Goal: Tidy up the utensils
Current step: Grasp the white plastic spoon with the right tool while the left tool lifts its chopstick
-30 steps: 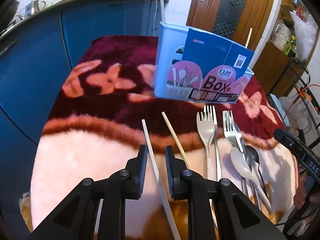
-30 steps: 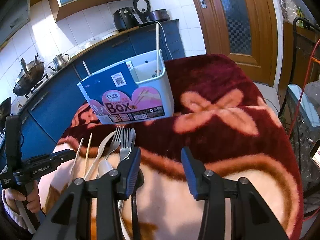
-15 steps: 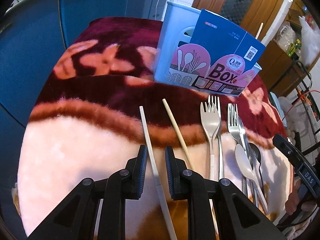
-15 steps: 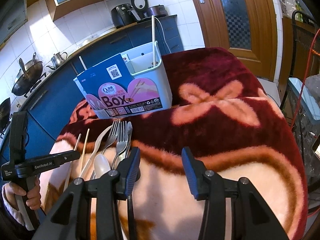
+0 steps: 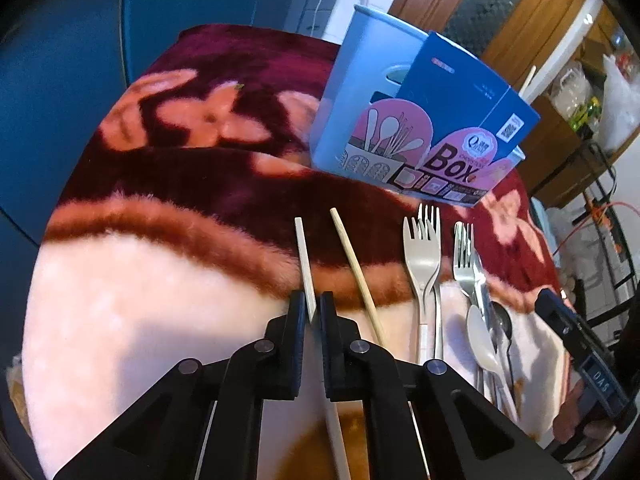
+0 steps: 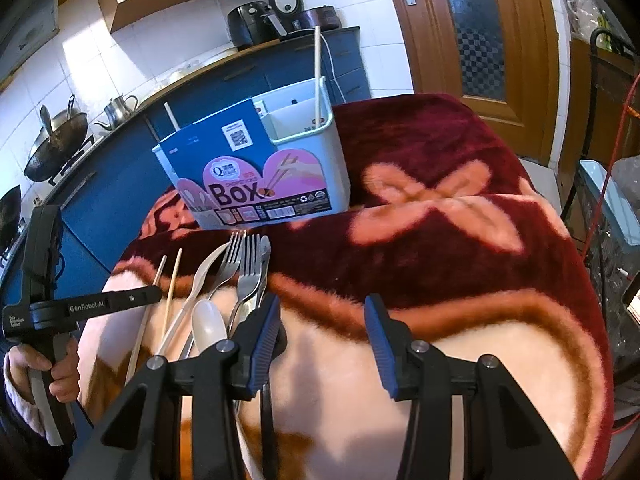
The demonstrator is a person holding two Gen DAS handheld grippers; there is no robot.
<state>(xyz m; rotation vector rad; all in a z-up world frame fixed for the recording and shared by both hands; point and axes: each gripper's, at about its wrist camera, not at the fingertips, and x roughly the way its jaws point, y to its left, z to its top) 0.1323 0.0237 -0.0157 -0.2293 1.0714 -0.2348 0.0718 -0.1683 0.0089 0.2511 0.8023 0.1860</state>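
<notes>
Table draped in a plush blanket, dark red with pink flower shapes at the far half, pale pink with a brown band at the near edge. Blue kitchen cabinets run along the far side, with a wok, kettle and dark appliances on the counter, white wall tiles above, a wooden door at the far right.

Utensil box, white with a blue and pink printed sleeve, stands upright near the middle of the blanket toward the far edge; one pale stick stands in its right compartment and another shows behind its left side.

Loose utensils lie in a row near the front edge: white chopstick, tan chopstick just beside it, a pale plastic fork over a metal one, more metal forks, a white spoon and a dark spoon partly hidden under them.

Left gripper is pinched onto the white chopstick, pads pressing both sides, far end of the stick pointing toward the box. Its jaws have just been closing; a second ago they stood apart with the stick loose between them. The stick's far end now looks slightly tilted compared with then.

Right gripper hangs half open over bare blanket just right of the forks, nothing between its blue pads, same spot as before. A hand grips the left tool's handle at the near left
</notes>
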